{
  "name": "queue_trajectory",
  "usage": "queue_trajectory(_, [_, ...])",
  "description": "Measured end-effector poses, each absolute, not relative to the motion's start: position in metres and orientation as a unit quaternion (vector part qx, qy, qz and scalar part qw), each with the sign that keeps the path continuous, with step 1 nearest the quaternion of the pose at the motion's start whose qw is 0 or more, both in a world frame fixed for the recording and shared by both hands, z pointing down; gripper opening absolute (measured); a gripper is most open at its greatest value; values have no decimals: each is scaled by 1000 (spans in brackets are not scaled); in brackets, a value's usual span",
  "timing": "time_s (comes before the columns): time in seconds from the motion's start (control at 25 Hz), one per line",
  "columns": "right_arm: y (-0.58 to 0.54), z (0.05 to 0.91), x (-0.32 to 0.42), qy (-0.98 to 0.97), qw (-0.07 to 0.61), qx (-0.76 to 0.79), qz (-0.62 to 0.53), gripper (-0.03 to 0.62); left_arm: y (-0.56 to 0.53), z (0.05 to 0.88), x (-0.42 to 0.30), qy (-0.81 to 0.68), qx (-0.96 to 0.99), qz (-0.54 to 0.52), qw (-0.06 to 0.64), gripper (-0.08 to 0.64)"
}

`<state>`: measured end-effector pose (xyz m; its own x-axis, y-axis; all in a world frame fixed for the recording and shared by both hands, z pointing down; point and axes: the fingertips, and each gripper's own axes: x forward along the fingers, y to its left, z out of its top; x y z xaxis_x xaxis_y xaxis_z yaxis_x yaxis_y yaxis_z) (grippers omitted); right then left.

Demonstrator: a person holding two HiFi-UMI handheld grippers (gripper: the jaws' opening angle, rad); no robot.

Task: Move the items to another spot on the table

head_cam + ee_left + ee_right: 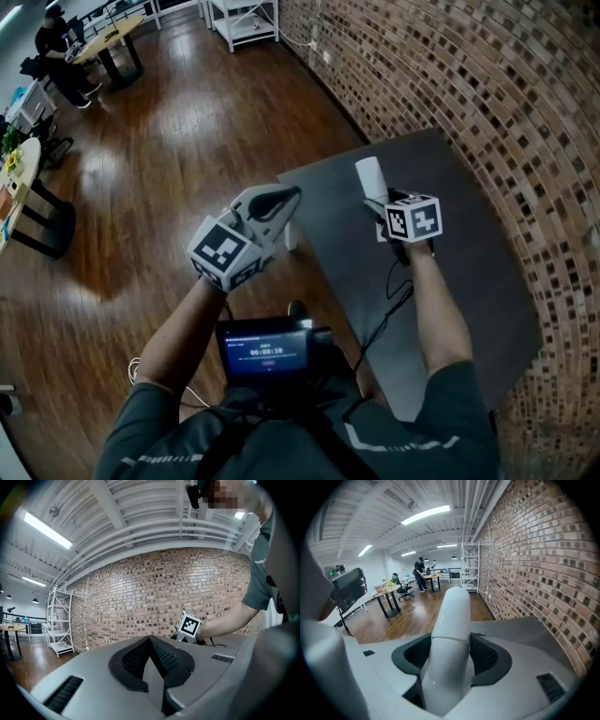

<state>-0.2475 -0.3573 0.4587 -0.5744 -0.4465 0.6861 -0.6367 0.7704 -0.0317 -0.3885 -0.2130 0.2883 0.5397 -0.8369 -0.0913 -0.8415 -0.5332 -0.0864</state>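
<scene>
A white, round-ended bottle [369, 175] sticks out past my right gripper [377, 201] over the far part of the dark grey table [469, 253]. In the right gripper view the white bottle [450, 634] fills the gap of the right gripper [451, 657], and both dark pads press on its sides. Whether its tip touches the table cannot be told. My left gripper [292, 194] hovers at the table's left edge. In its own view the left gripper [151, 643] is shut, pads together, with nothing between them.
A brick wall [487, 84] runs along the table's right side. Wooden floor [169, 141] lies to the left. A short white post [292, 234] stands at the table's left edge. A screen device [267, 352] hangs at the person's chest, and a black cable [389, 305] trails from the right gripper.
</scene>
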Motion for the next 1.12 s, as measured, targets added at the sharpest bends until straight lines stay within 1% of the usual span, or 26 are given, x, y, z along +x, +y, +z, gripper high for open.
queue_trajectory(0.2, [-381,500,-276,-874,374,273,146,268,-263,299,-405,490,-870,11,47,3])
queue_trajectory(0.36, [-369,552,-308,-872,410,218,157,268,-294,310,-416,496,-868,-5,36,3])
queue_trajectory(0.52, [-355,590,-323,-866,436,178,168,268,-319,315,-417,496,-868,-17,30,3])
queue_trajectory(0.76, [-337,620,-315,-857,476,141,135,268,-332,328,-416,488,-872,-21,31,3])
queue_trajectory(0.92, [-313,617,-314,-860,481,115,128,268,-334,337,-413,479,-877,-23,20,3])
queue_trajectory(1.12, [-300,633,-301,-851,496,119,123,267,-332,345,-409,467,-884,-21,15,3])
